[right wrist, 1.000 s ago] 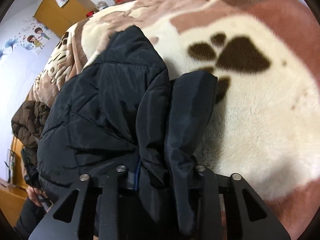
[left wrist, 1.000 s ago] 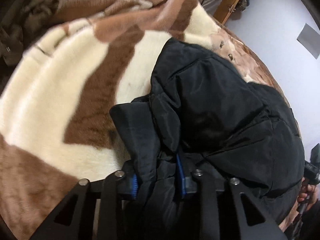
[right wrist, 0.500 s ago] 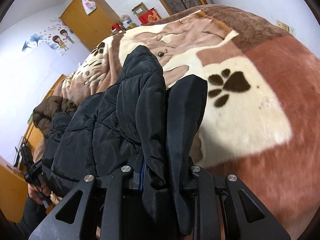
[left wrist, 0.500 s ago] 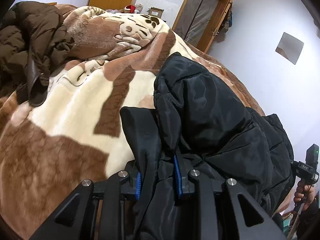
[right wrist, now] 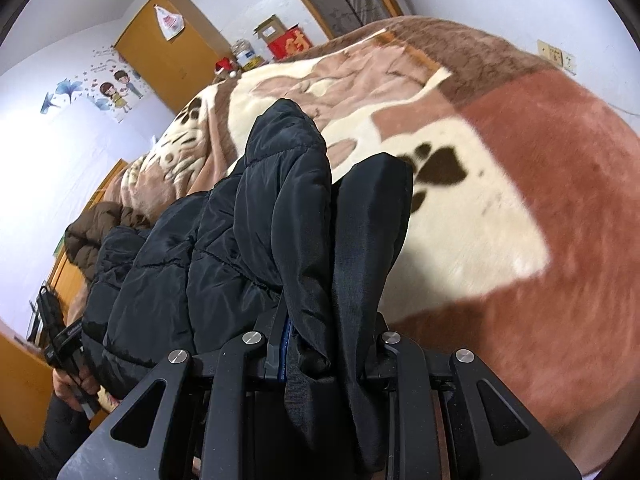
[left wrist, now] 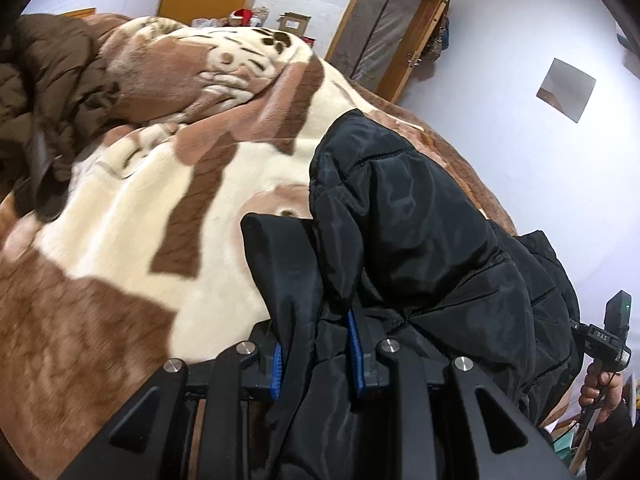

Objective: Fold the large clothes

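The left gripper (left wrist: 316, 356) has its jaws pinching a bunched fold of the black quilted padded jacket (left wrist: 420, 240), the fabric passing between the two blue pads (left wrist: 277, 368). From that grip the jacket rises and spreads to the right above the plush brown-and-cream blanket with a paw-print pattern (left wrist: 120, 232) that covers the bed. A brown puffer coat (left wrist: 36, 96) lies crumpled on the blanket at the far left, well apart from the black one.

In the right wrist view, the right gripper (right wrist: 328, 354) likewise has its jaws pressed onto a thick roll of the same black jacket (right wrist: 280, 208); the padding fills the gap, so only a sliver of blue pad shows on one side. The garment stretches leftward from here toward the other gripper, held by a hand (right wrist: 74, 380) at the lower left edge. How much of the jacket's middle touches the blanket (right wrist: 560, 184) cannot be told, since the folds hide the underside.

A yellow wooden wardrobe (right wrist: 168, 52) stands behind the bed, and a red cardboard box (right wrist: 290, 42) sits near it.
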A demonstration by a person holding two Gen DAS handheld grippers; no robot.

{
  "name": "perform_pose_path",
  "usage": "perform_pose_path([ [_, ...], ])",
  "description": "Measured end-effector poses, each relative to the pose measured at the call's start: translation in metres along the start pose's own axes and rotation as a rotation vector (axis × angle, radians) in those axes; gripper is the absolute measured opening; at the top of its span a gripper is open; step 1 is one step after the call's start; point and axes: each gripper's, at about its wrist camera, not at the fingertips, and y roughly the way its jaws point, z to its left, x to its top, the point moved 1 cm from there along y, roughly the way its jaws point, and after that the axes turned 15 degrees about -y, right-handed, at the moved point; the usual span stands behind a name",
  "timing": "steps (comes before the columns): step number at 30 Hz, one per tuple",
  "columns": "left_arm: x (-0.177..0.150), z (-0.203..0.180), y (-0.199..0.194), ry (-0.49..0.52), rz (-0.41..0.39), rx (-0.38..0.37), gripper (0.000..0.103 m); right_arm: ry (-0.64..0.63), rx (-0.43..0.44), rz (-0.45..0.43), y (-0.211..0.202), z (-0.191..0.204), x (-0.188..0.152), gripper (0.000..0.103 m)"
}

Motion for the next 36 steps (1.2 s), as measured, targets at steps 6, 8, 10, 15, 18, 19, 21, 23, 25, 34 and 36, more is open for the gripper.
perform_pose_path([
  [6,0.032,-0.045,0.064,0.026,0.025,-0.034,0.026,0.013,-0.058,-0.034,0.014,-0.046,0.046,0.024],
  [8,0.042,-0.061,0.088,0.037,0.032,-0.044,0.026,0.019,-0.077,-0.041,0.022,-0.064,0.059,0.024],
  [10,0.048,-0.077,0.111,0.046,0.04,-0.053,0.026,0.026,-0.1,-0.043,0.03,-0.085,0.07,0.024],
  [15,0.046,-0.106,0.172,0.092,0.067,-0.064,0.027,0.066,-0.144,-0.03,0.053,-0.139,0.083,0.025],
  [18,0.035,-0.102,0.211,0.073,0.097,-0.017,0.028,0.127,-0.163,0.007,0.073,-0.171,0.073,0.028],
  [19,0.031,-0.096,0.223,0.061,0.11,0.01,0.03,0.158,-0.163,0.021,0.08,-0.181,0.067,0.033],
  [21,0.023,-0.079,0.238,0.009,0.142,0.041,0.035,0.207,-0.154,0.013,0.083,-0.191,0.057,0.044],
  [23,0.019,-0.064,0.241,-0.039,0.159,0.026,0.043,0.221,-0.152,-0.006,0.078,-0.19,0.053,0.051],
  [25,0.018,-0.059,0.235,-0.043,0.164,0.029,0.045,0.214,-0.172,0.004,0.071,-0.184,0.054,0.054],
  [34,0.043,-0.062,0.166,-0.048,0.025,0.06,0.043,0.115,-0.385,-0.119,0.006,-0.146,0.078,0.054],
  [36,0.045,-0.081,0.162,-0.01,0.011,0.037,0.043,0.074,-0.373,-0.125,0.009,-0.133,0.088,0.054],
])
